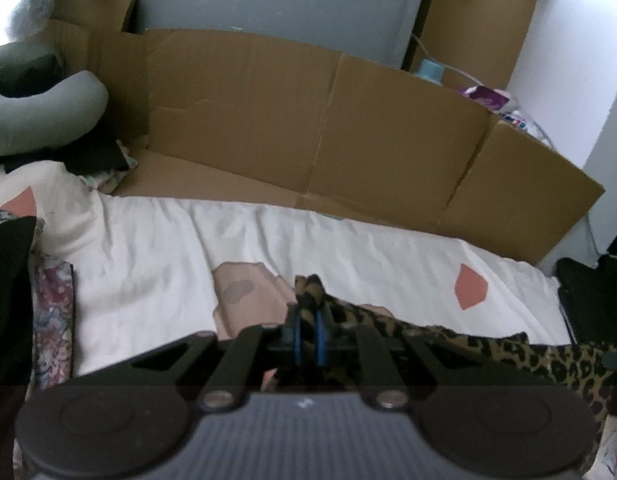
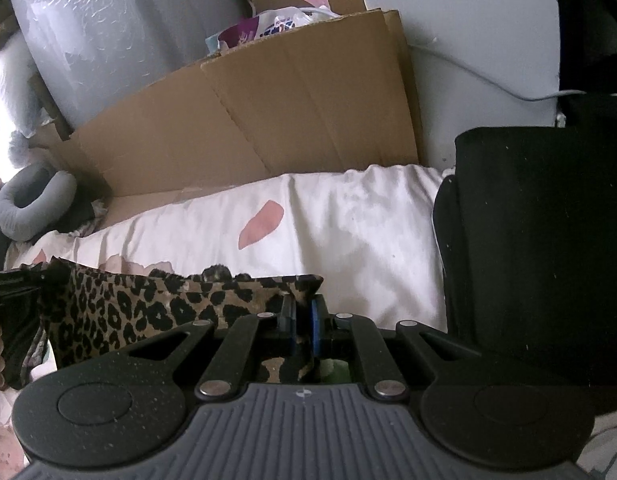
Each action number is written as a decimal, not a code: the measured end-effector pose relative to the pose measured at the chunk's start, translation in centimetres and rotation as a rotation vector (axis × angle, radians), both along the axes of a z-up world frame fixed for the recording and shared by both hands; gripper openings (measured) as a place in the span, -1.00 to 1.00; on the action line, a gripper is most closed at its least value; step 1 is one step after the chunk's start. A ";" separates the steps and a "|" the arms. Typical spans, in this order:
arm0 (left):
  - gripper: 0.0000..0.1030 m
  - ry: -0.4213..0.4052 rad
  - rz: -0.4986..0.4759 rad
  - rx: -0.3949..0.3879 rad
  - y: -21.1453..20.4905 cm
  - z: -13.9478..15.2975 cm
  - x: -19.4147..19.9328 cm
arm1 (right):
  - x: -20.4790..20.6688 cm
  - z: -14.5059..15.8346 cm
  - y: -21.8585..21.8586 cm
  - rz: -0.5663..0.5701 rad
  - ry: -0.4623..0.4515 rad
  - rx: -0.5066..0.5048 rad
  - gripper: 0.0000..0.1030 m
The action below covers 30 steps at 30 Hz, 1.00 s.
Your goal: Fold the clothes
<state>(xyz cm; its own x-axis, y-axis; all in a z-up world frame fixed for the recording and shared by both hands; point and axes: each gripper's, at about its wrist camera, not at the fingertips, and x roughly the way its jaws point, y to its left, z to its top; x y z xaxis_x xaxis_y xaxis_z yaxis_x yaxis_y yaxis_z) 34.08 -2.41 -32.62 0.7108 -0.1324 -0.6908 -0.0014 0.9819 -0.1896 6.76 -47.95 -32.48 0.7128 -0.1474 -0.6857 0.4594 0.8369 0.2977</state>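
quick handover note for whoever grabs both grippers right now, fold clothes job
Left gripper: shut on one corner of the leopard-print garment.
Right gripper: shut on the opposite corner of the same garment.
The garment is stretched between the two grippers, above the white bedsheet; cardboard stands behind.
Done: both corners gripped.
Left: likely lay it flat on the sheet, fold, release. How many folds are already made cannot be told.

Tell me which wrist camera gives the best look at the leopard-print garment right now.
The right wrist view. There the leopard-print garment stretches as a broad panel from the right gripper, shut on one corner, toward the left. The left wrist view shows only a bunched corner pinched in the left gripper and a strip trailing right.
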 end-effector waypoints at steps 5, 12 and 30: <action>-0.84 0.014 -0.002 0.014 -0.2 -0.7 1.1 | 1.4 -0.8 -0.5 0.003 0.021 -0.012 -0.90; -0.84 0.006 0.004 0.018 -0.4 -0.3 1.9 | 2.3 -1.0 -1.2 -0.022 0.036 0.008 -0.90; -0.84 0.134 -0.006 0.058 -0.9 -5.4 5.6 | 6.2 -4.5 -2.9 -0.012 0.117 -0.001 -0.91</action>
